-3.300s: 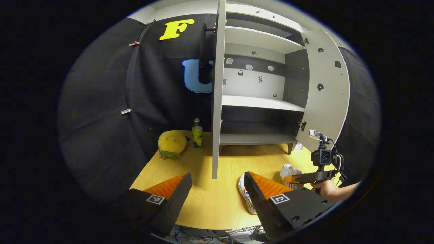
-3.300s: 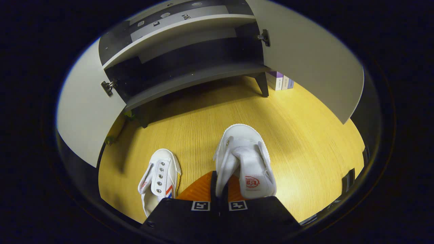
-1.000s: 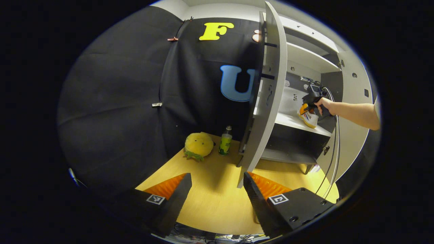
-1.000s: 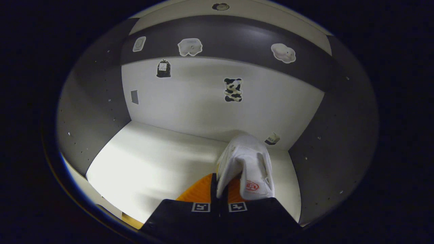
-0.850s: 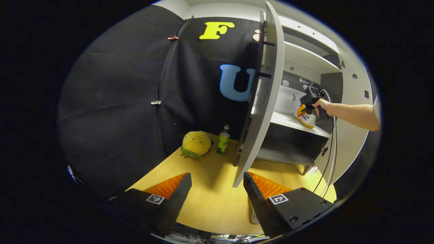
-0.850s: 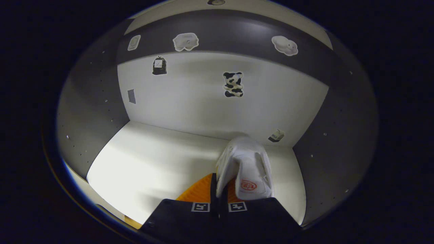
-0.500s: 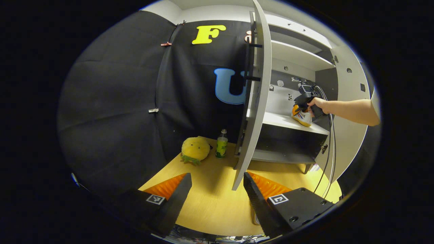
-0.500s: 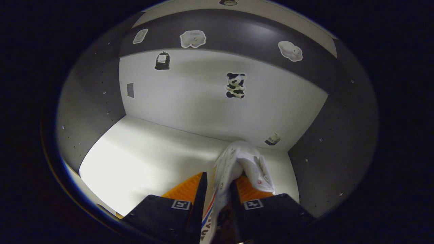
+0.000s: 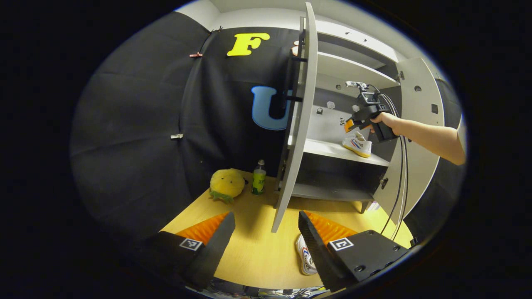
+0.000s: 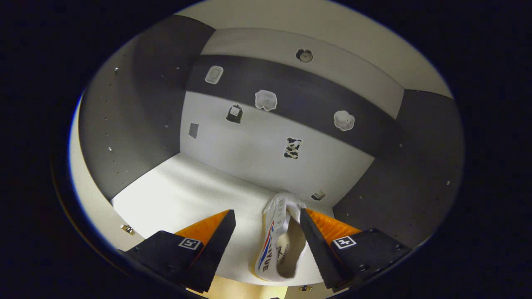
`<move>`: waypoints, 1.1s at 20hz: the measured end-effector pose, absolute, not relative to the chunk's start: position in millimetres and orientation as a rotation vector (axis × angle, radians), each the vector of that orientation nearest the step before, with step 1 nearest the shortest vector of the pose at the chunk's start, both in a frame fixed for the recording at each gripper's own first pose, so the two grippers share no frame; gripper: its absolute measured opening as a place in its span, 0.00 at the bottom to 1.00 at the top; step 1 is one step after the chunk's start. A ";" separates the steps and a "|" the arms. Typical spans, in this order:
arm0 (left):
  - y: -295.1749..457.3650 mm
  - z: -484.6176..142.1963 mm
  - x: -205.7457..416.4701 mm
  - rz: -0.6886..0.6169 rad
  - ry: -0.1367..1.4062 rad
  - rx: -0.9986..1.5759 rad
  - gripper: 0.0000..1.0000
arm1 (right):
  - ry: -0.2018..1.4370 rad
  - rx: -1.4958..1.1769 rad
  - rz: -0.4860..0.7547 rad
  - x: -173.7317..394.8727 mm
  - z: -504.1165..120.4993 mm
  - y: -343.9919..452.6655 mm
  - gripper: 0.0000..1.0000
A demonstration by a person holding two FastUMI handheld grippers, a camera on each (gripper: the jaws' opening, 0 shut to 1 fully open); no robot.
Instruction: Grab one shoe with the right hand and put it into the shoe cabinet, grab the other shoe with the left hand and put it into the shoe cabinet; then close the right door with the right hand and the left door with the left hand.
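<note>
R gripper (image 10: 266,222): jaws spread, holding nothing. First shoe (image 10: 277,245) rests on the cabinet (image 9: 409,108) middle shelf (image 9: 328,146), near the R wall, heel at the front edge. L gripper (image 9: 266,224): jaws spread, empty, above the bench (image 9: 253,249). Second shoe (image 9: 305,259) lies on the bench, just beside the L gripper's R finger.

Step in hand, by my reading: pick up second shoe w/ L gripper. Recommended: lower the jaws over the heel collar, pinch firmly, lift clear of the L door (image 9: 297,137), and place it on the shelf to the L of the first shoe.

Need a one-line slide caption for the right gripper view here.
Right gripper, open, poised over a white shoe lying on the cabinet shelf.
</note>
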State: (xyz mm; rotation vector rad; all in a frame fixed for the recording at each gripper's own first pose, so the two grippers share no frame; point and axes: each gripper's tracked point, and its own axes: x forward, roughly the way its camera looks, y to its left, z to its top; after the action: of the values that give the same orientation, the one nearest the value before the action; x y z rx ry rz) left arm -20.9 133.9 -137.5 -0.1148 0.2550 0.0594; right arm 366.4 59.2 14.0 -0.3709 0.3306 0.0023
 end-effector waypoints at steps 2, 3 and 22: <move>127.4 -133.9 -20.9 0.036 0.240 -0.096 0.95 | 0.284 -0.336 0.018 332.7 22.6 69.9 0.98; 124.3 -131.7 -21.3 0.025 0.231 -0.086 0.95 | 0.265 -0.325 0.035 311.6 23.2 75.8 0.98; 49.4 -185.8 -18.8 -0.173 0.260 -0.025 0.95 | 0.344 -0.051 -0.079 -15.2 -155.9 -3.6 0.98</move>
State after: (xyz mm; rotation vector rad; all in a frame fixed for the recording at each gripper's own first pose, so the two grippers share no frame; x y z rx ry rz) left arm -18.8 49.4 -185.8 -0.0246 0.2597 -0.1733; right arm -15.2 -3.6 -155.9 -0.0509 0.3441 -0.0791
